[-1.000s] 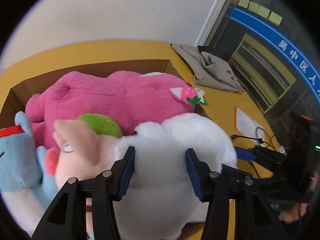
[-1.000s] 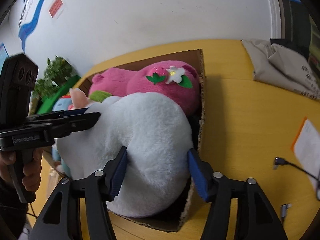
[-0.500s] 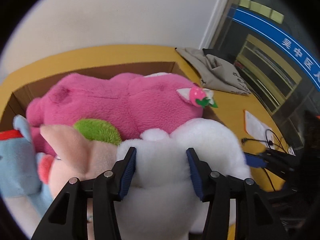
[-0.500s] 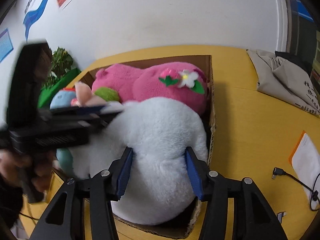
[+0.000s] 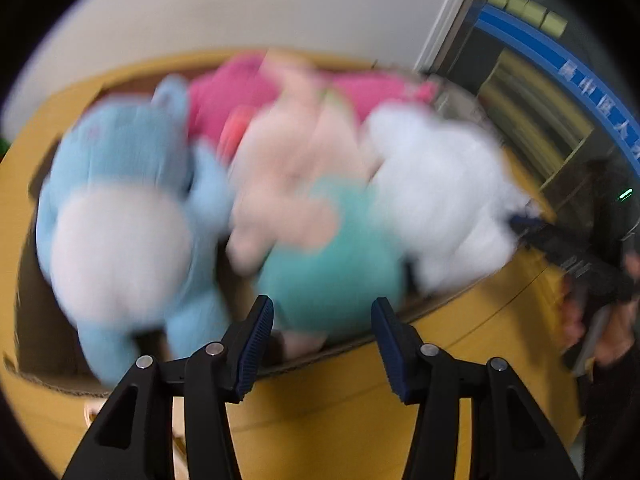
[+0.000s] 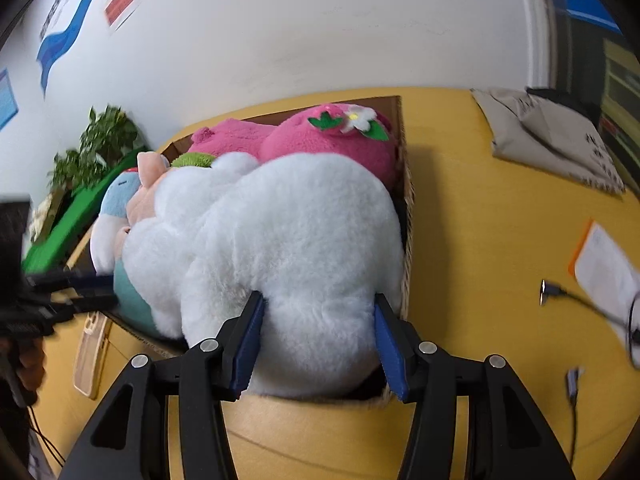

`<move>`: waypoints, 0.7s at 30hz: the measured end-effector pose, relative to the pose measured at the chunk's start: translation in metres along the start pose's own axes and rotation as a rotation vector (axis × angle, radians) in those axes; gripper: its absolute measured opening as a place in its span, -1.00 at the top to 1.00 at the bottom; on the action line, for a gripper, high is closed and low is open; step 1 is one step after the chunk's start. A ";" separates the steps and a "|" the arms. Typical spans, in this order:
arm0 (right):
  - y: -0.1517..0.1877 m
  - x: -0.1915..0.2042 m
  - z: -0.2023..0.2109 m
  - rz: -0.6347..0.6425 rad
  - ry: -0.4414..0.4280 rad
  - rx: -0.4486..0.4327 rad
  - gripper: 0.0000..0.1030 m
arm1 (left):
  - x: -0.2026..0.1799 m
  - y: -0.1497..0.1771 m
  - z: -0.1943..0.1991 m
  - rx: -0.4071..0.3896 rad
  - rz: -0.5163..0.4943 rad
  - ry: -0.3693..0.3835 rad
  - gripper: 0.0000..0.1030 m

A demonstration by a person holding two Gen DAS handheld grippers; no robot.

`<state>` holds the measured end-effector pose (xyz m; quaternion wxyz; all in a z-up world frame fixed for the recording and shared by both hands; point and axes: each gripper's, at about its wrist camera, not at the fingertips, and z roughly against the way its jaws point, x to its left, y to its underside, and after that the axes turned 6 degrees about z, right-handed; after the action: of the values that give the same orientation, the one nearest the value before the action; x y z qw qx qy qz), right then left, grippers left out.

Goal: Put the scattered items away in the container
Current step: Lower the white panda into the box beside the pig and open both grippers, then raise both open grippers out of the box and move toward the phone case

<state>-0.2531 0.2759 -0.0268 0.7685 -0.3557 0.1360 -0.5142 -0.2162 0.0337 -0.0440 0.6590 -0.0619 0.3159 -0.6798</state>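
Left hand-held gripper (image 5: pixel 322 334) apparently empty — blurred.

Four plush toys (image 6: pixel 280 240), one cardboard box (image 6: pixel 407 208), two hand-held grippers (image 6: pixel 316 336), one cloth bag (image 6: pixel 552 136), one phone case (image 6: pixel 90 356)

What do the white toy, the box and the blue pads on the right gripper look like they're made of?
White toy: soft plush, long fluffy matte pile, bulging between the right gripper pads.
Box: brown corrugated cardboard, judging by the fluted raw edge, matte.
Pads: probably ribbed rubber or soft plastic; fine ridges, dull blue, on black hard-looking arms.
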 end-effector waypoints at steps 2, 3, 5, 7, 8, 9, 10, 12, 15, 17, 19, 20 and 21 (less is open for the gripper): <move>0.006 0.007 0.005 0.009 0.008 -0.004 -0.10 | 0.004 0.003 0.003 -0.001 -0.001 0.003 -0.06; 0.008 0.010 0.007 0.009 0.012 -0.004 -0.10 | 0.004 0.005 0.005 0.002 -0.002 -0.001 -0.06; 0.014 0.014 0.013 0.004 0.012 0.000 -0.10 | 0.002 0.010 0.008 0.008 -0.004 -0.007 -0.06; 0.019 0.017 0.019 -0.017 0.007 0.005 -0.12 | 0.001 0.013 0.012 0.015 -0.003 -0.012 -0.06; 0.021 0.017 0.022 -0.027 0.008 0.002 -0.15 | 0.000 0.015 0.014 0.013 -0.005 -0.017 -0.06; 0.024 0.018 0.025 -0.037 0.011 -0.001 -0.20 | -0.002 0.016 0.018 0.004 -0.011 -0.025 -0.06; 0.027 0.020 0.031 -0.052 0.015 -0.008 -0.28 | -0.005 0.016 0.023 -0.008 -0.015 -0.035 -0.06; 0.029 0.024 0.041 -0.068 0.015 -0.018 -0.55 | -0.012 0.016 0.039 -0.060 -0.023 -0.046 -0.14; 0.025 0.044 0.062 -0.021 0.090 -0.068 -0.98 | -0.031 0.014 0.083 -0.217 -0.041 -0.068 -0.60; 0.019 0.061 0.079 0.023 0.110 -0.108 -0.99 | -0.048 0.017 0.114 -0.330 -0.066 -0.096 -0.60; 0.015 0.074 0.093 0.041 0.139 -0.144 -0.99 | -0.065 0.022 0.134 -0.379 -0.097 -0.102 -0.61; 0.013 0.080 0.100 0.043 0.150 -0.154 -0.99 | -0.072 0.025 0.141 -0.392 -0.103 -0.106 -0.61; 0.013 0.085 0.104 0.046 0.151 -0.160 -0.99 | -0.078 0.026 0.144 -0.404 -0.106 -0.111 -0.62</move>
<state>-0.1475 0.2461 0.0519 0.7369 -0.3729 0.2425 -0.5091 -0.1118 0.0586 0.0826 0.6129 -0.2466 0.4052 -0.6320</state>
